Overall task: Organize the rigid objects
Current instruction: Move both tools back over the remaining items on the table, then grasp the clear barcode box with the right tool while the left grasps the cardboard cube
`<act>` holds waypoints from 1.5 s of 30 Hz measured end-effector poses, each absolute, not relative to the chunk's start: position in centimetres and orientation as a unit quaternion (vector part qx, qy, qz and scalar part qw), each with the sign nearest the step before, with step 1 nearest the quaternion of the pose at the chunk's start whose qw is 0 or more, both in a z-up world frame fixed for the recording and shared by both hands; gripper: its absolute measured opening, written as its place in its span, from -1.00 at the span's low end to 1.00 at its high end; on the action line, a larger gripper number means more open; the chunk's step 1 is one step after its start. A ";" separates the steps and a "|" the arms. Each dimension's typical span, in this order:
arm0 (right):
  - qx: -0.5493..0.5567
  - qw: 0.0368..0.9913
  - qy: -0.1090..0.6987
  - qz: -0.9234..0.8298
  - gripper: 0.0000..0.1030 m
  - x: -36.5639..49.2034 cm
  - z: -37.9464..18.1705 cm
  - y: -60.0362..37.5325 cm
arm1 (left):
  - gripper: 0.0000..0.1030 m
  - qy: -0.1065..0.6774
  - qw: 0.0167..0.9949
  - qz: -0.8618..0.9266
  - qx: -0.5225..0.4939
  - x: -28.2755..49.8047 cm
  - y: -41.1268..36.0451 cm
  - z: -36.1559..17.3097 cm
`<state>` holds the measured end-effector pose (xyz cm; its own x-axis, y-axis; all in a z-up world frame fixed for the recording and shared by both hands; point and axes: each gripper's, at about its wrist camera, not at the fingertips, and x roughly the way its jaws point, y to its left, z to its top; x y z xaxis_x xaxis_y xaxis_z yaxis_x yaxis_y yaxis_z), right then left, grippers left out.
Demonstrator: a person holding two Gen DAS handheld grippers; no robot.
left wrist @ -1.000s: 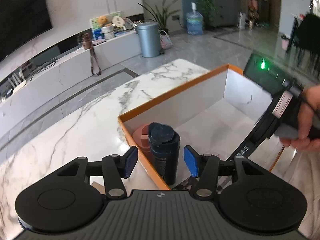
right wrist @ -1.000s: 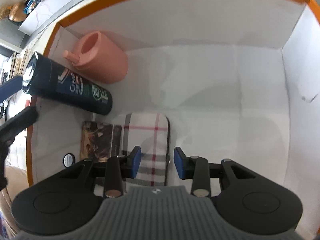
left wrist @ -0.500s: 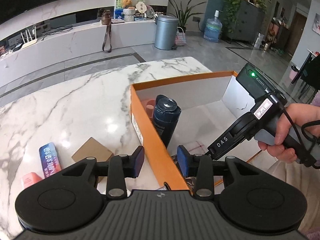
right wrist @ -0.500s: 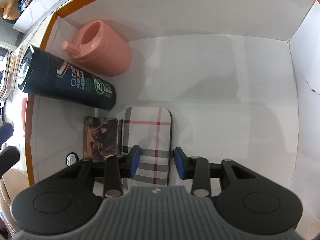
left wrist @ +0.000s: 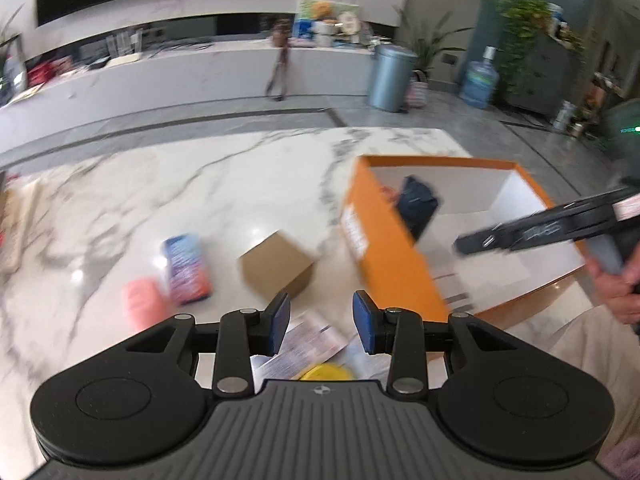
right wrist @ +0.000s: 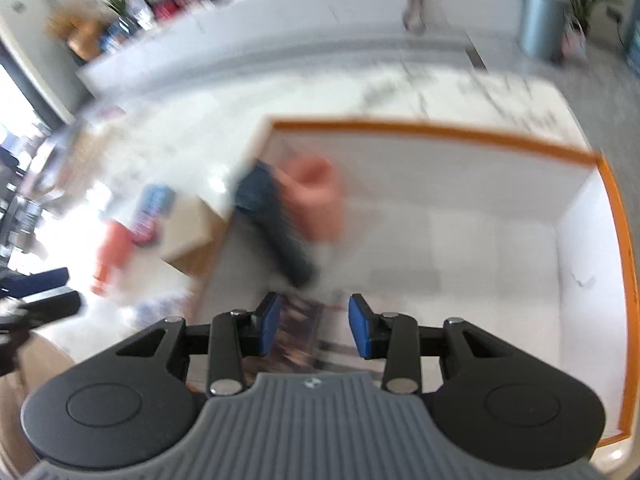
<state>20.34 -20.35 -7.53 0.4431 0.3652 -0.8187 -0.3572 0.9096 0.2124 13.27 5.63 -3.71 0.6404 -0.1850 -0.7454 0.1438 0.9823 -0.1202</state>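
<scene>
Left wrist view: the left gripper point(left wrist: 320, 322) hangs over the near edge of the white marble-patterned table point(left wrist: 224, 184), its blue-padded jaws narrowly parted with nothing between them. Directly below the gap lie a pale printed sachet point(left wrist: 308, 344) and a yellow round object point(left wrist: 326, 372), partly hidden by the gripper body. Farther onto the table stands a small brown cardboard cube point(left wrist: 278, 270); to its left lie a blue-and-red printed packet point(left wrist: 187, 274) and, just beside that, a pink flat block point(left wrist: 144, 308). The frame is motion-blurred, so the print cannot be read.

The orange-rimmed, white-lined open cardboard box point(left wrist: 384, 252) sits toward the table's far right corner. Against its left wall a dark navy cylindrical bottle point(left wrist: 418, 204) leans, with a salmon-pink plastic container point(left wrist: 390, 194) partly visible behind it. The right gripper point(left wrist: 472, 245) is held over the box by the person's hand point(left wrist: 618, 288).

Right wrist view: the right gripper point(right wrist: 311, 330) is above the box point(right wrist: 616, 216), its jaws narrowly parted and gripping nothing. The navy bottle point(right wrist: 272, 228) and the pink container point(right wrist: 316, 200) occupy the box's far left corner, touching each other. A dark printed flat packet point(right wrist: 298, 320) lies on the box floor below the jaws. The cardboard cube point(right wrist: 188, 236) stands outside the left wall.
</scene>
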 end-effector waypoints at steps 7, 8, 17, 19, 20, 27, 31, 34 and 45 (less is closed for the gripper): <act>0.021 0.874 0.402 0.273 -0.32 16.3 -4.0 -15.9 | -0.16 0.433 0.900 -0.042 -0.043 10.7 10.5 -4.6; 0.017 0.873 0.400 0.280 -0.32 16.0 -3.9 -15.1 | -0.16 0.434 0.899 -0.039 -0.045 10.5 11.0 -4.7; -0.054 0.845 0.456 0.274 -0.32 15.2 -8.5 -7.0 | -0.16 0.429 0.898 -0.092 -0.031 10.7 11.9 -5.9; -0.094 0.833 0.464 0.285 -0.32 14.6 -9.4 -6.1 | -0.16 0.430 0.895 -0.113 -0.031 10.9 11.6 -6.2; -0.118 0.824 0.469 0.295 -0.32 14.4 -9.7 -5.8 | -0.16 0.431 0.893 -0.123 -0.028 11.0 11.4 -6.3; -0.296 0.743 0.483 0.356 -0.13 15.8 -10.9 -4.5 | -0.16 0.437 0.884 -0.166 -0.007 11.7 9.6 -6.9; -0.369 0.686 0.493 0.388 0.05 16.3 -12.0 -3.4 | -0.15 0.442 0.880 -0.177 -0.001 12.3 9.0 -7.1; -0.413 0.645 0.502 0.403 0.06 16.5 -13.2 -2.6 | -0.15 0.443 0.878 -0.183 -0.001 12.8 8.9 -7.2; -0.494 0.547 0.518 0.434 0.23 16.8 -15.9 -1.3 | -0.12 0.455 0.870 -0.189 -0.002 14.0 9.8 -8.4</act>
